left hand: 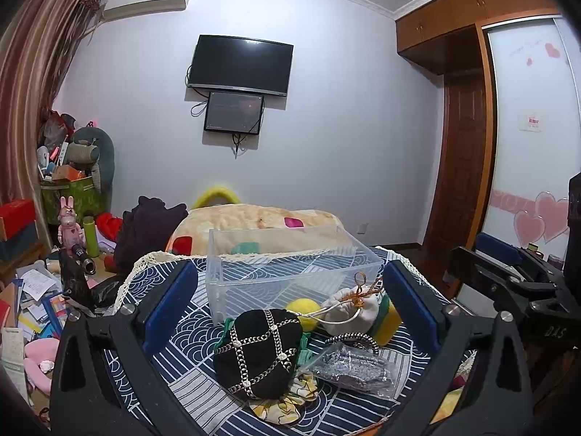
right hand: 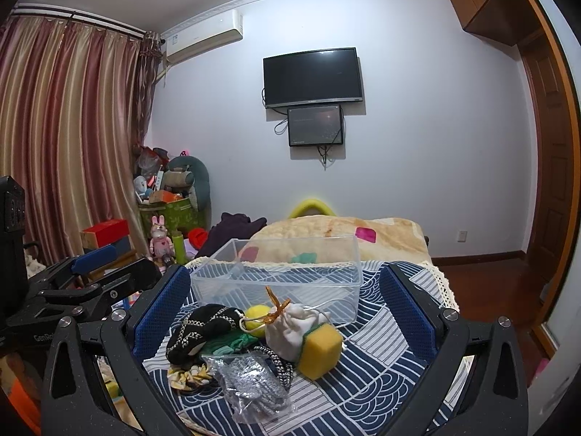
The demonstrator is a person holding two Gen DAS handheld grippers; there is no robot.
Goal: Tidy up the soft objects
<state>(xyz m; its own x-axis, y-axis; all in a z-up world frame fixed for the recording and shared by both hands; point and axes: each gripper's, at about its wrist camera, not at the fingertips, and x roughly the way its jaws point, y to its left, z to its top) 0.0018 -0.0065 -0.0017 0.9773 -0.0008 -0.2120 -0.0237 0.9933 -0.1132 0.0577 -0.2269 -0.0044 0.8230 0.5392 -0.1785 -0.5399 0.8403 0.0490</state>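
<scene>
Left wrist view: left gripper (left hand: 290, 312) jaws wide, empty, like right gripper (right hand: 283, 319); black pouch (left hand: 258, 352) lies near clear bin (left hand: 290, 269), probably soft, light—pinch its middle.

2 wrist views side by side, low, close, facing the wall, sharing clear bin (left hand: 290, 272) (right hand: 283, 272)

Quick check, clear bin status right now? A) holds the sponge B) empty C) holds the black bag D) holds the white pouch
B: the clear bin shows only the patterned cloth through its walls; the white pouch, sponge and black bag all lie on the cloth in front of it, and both grippers, left and right, are open and empty.
</scene>
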